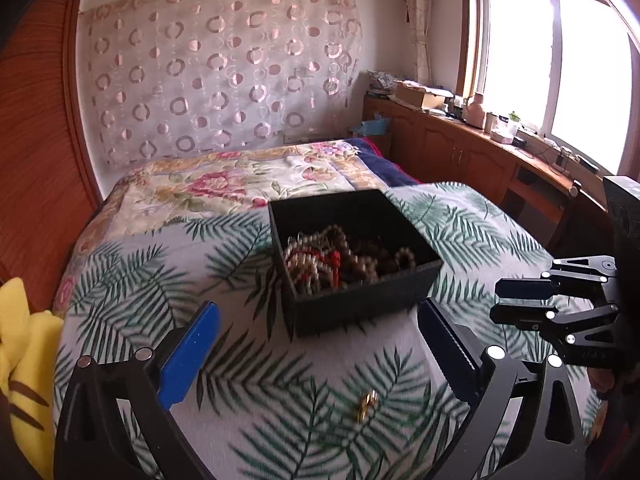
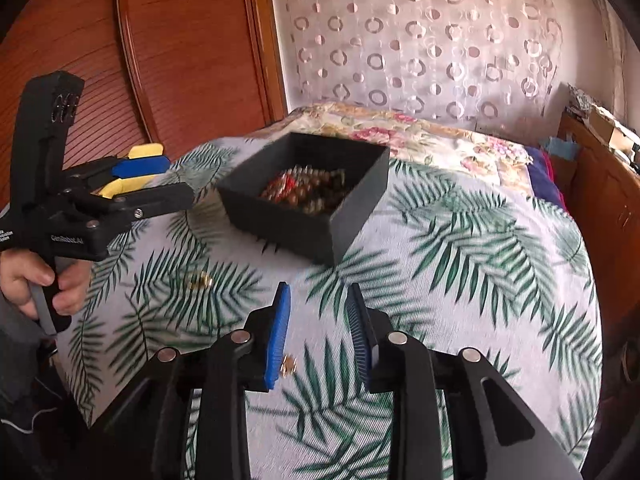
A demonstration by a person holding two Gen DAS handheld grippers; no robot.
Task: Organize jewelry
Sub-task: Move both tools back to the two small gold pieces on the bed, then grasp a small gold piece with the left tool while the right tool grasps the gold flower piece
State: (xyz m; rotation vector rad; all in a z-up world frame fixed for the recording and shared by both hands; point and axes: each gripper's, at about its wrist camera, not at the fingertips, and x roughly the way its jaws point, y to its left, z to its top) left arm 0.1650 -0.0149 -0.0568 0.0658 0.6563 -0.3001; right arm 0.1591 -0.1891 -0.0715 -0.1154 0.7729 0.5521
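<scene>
Where left tongs [image 1: 318,354] gape: ring [image 1: 367,403] between.

Around the black box [image 1: 352,276] you see a pale cover [image 1: 256,364] printed with green palm fronds. Inside the box your beads [image 1: 340,264] show cream, dark brown and a streak of red. Beyond the box lies a quilt [image 1: 224,184] with pink flowers on cream, edged in navy. Nearer you than the box, a gold ring [image 1: 367,402] glints on the cover. Your left gripper [image 1: 318,354] is black with blue pads, as is your right gripper [image 2: 318,336].
</scene>
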